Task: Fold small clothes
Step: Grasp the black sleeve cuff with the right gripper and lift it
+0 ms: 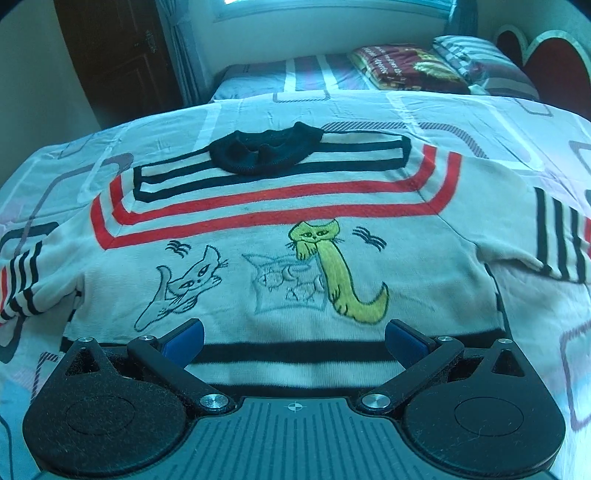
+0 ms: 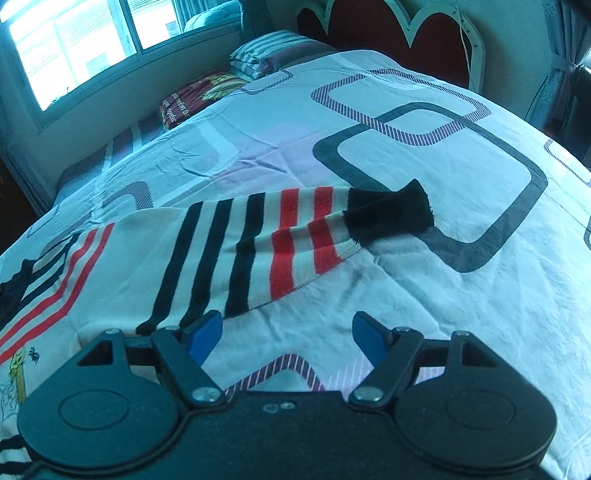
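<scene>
Since the sweater (image 1: pixel 280 236) lies spread flat face-up across the frame's middle on the bed (image 1: pixel 461 118), ready for folding, the left gripper (image 1: pixel 293 341) hangs released above its hem, and the right gripper (image 2: pixel 288 338), also released, sits low-center beside the sleeve (image 2: pixel 280 236).

Most of the near bed is covered by the white knitted sweater with red and black stripes (image 1: pixel 280 221), spread flat. Bare patterned white bedsheet (image 2: pixel 424 306) is seen on the right, beyond and beside the striped sleeve with the black cuff (image 2: pixel 280 240). Between the blue-padded fingers of the right gripper (image 2: pixel 288 338) only sheet is seen. The far side is bounded by stacked folded blankets (image 1: pixel 402 66) and a red scalloped headboard (image 2: pixel 388 26).
</scene>
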